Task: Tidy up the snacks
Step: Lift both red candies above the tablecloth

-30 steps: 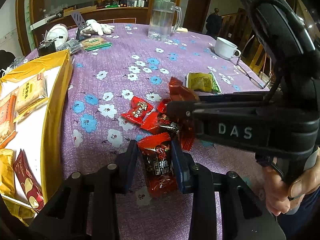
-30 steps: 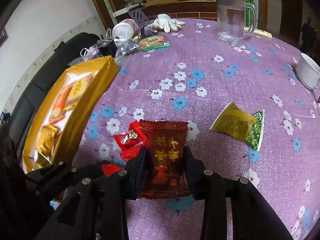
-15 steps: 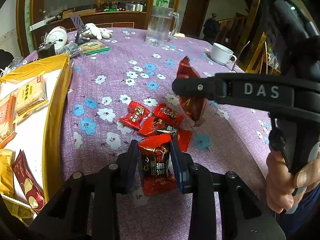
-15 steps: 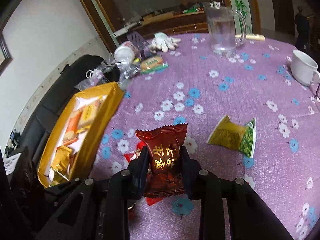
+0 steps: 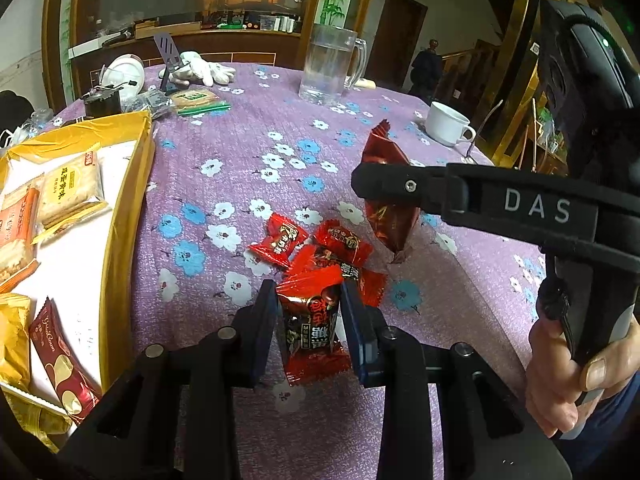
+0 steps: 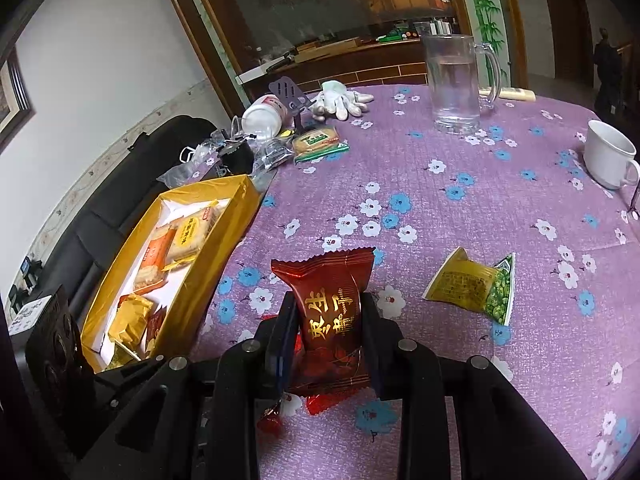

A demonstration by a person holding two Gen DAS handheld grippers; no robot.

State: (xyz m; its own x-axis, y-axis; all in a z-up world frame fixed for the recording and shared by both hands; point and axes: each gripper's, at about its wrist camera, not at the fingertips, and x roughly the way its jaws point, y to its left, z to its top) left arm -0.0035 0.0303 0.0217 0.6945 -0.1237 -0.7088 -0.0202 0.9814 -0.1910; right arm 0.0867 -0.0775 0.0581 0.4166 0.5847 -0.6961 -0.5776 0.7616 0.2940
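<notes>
Jaws, left gripper (image 5: 308,322): clamped on red-and-black candy (image 5: 310,330), above near table edge.
Jaws, right gripper (image 6: 329,320): pinching dark red packet (image 6: 328,316), lifted clear.
Loose candies (image 5: 312,246): heaped mid-table.
Yellow box (image 5: 124,216): left edge, part filled.
Risk: slick wrappers slipping out; two loaded grippers colliding over box.

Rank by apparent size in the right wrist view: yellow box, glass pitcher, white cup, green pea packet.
1. yellow box
2. glass pitcher
3. green pea packet and white cup look about alike; the cup is cut off by the frame edge, so unranked.
</notes>
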